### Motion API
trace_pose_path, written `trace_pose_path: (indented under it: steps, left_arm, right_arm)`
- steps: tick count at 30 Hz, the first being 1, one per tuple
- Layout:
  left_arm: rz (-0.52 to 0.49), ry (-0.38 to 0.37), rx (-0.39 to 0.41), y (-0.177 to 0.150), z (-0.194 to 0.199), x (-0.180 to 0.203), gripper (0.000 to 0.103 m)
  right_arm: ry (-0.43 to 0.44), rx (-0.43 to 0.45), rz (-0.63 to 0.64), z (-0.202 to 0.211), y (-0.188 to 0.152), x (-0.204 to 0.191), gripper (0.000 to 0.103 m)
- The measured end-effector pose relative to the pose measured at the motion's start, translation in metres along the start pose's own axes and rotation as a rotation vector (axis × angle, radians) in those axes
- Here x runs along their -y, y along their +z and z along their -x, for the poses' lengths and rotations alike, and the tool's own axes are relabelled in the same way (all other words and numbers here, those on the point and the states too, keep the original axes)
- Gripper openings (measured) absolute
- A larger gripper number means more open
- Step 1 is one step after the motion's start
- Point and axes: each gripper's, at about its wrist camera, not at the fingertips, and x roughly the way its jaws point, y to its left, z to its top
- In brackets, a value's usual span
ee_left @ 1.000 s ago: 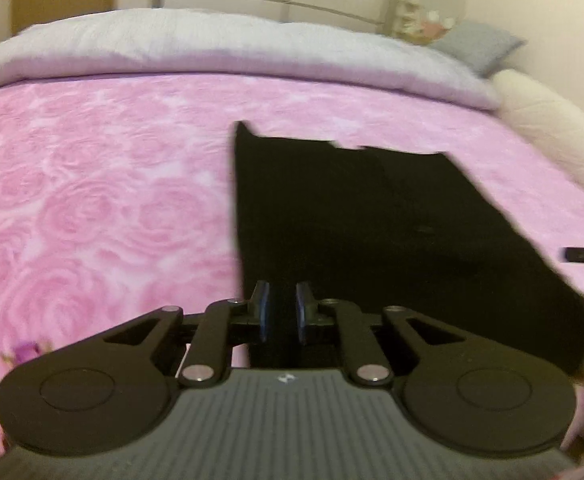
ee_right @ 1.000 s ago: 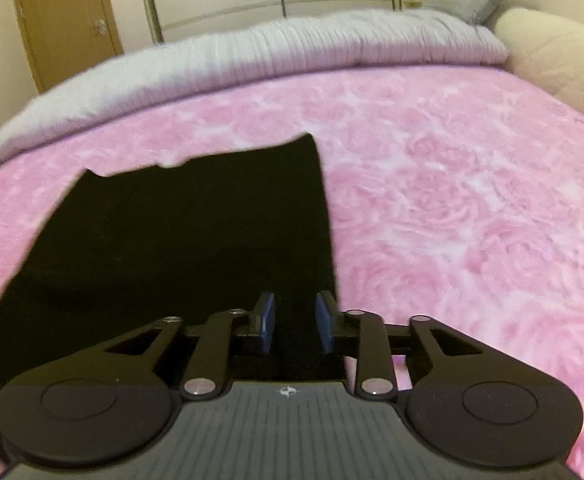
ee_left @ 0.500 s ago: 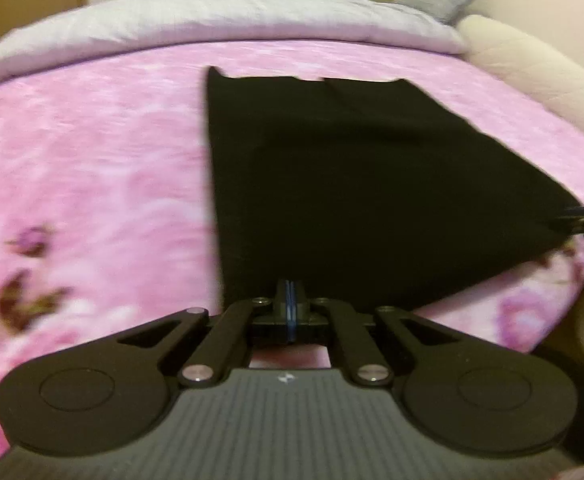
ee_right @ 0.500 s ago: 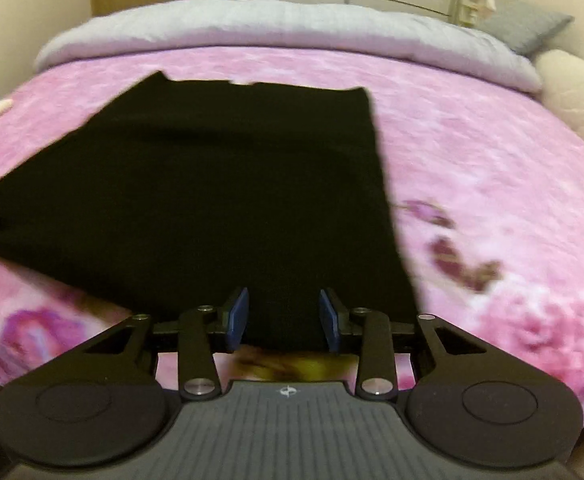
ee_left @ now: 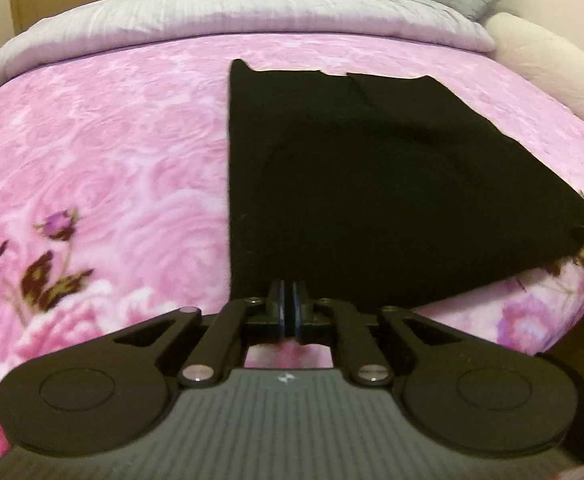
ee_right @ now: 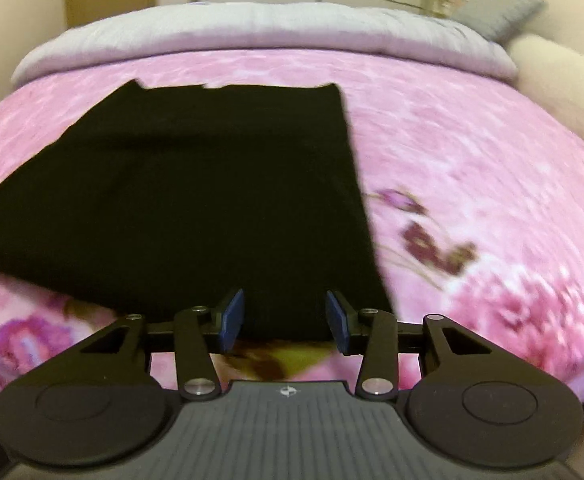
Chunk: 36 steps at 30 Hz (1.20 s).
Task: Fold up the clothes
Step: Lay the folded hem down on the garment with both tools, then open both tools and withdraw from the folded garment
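Flat black garment (ee_left: 372, 184) on plush pink rose bedspread (ee_left: 111, 152); left jaws together, right apart.

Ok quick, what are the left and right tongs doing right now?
Left tongs: shut at the near hem of the black garment; whether cloth is pinched cannot be told.
Right tongs: open, holding nothing, at the garment's near edge.

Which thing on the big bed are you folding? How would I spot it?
Find the bed's pink rose blanket. Lying flat in its middle, below the grey duvet, is the black garment. It's the only plain dark thing on the flowery pink.
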Motion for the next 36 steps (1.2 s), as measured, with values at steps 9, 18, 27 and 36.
trace_pose_path:
  steps: [9,18,27,36]
  left_arm:
    - [0.077,0.14,-0.1,-0.005,0.039,0.003,0.014]
    - [0.038,0.096,-0.038,-0.004,0.079,0.05,0.031]
    - [-0.007,0.101,0.004,-0.016,0.109,0.079,0.038]
    - [-0.006,0.126,0.026,-0.023,0.126,0.081,0.043]
  right_arm:
    - [-0.092,-0.047,-0.199,0.043,0.0,0.027,0.058]
    - [-0.016,-0.103,-0.245,0.073,-0.002,-0.003,0.081]
    - [-0.001,-0.055,-0.224,0.103,-0.005,-0.02,0.088]
    - [-0.005,-0.03,-0.228,0.12,-0.01,-0.021,0.088]
